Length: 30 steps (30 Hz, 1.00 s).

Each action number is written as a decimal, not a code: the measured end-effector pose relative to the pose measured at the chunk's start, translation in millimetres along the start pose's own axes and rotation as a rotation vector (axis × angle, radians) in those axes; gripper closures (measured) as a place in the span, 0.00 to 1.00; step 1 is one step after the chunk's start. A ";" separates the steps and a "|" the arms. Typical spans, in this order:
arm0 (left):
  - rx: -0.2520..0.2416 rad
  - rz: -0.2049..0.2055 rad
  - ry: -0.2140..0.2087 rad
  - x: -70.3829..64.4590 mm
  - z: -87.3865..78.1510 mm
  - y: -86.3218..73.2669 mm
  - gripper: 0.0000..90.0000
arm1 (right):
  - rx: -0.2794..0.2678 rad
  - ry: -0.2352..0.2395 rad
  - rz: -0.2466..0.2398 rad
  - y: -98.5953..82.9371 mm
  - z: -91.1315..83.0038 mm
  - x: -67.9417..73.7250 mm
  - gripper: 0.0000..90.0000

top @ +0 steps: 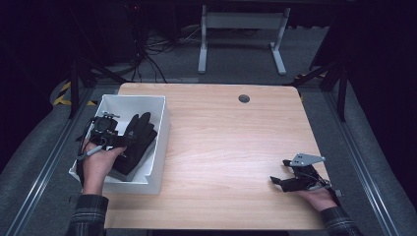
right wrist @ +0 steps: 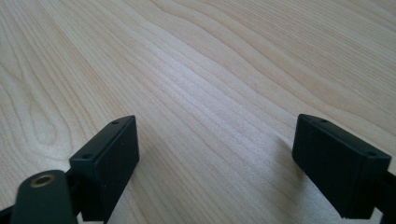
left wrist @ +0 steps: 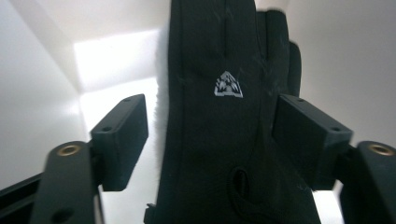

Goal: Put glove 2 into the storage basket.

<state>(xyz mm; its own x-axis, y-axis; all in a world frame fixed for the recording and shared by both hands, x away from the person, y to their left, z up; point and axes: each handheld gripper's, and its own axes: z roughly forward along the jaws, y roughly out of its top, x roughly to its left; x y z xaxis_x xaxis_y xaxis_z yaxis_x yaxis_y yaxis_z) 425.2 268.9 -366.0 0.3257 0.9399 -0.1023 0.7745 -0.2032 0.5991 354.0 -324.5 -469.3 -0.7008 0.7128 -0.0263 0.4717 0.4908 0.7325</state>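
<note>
Jaws of the left gripper (left wrist: 212,140) are straddling a black glove (top: 134,142) in the white bin (top: 160,147) at left, not yet pinching (slippery fabric risks sliding free); right gripper (top: 290,178) is resting spread on the counter (top: 226,147).

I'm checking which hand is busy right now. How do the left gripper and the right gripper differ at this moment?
The left gripper is over the white bin, its jaws either side of a black glove; the right gripper has nothing between its jaws. The left sits at the table's left edge, the right near the front right corner, over bare wood. Both have jaws apart.
</note>
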 end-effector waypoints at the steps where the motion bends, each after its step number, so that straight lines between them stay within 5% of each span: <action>1: -0.007 0.004 -0.006 -0.3 -1.9 1.3 0.26 | 0.000 0.000 0.000 0.0 0.0 0.0 0.17; 12: -0.047 0.061 -0.068 -18.4 -20.3 15.7 0.22 | 0.000 -0.002 0.002 -0.1 -0.1 0.2 0.17; 30: -0.100 0.172 -0.200 -71.8 -27.1 36.4 0.19 | 0.002 -0.005 0.001 -0.3 -0.5 0.4 0.17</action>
<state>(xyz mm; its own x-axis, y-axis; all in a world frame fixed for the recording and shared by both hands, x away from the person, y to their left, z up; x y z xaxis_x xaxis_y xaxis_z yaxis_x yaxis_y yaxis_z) 415.3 201.4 -315.3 0.5556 0.8194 -0.1412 0.6449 -0.3174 0.6953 353.4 -324.6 -469.2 -0.6979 0.7156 -0.0287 0.4733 0.4909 0.7314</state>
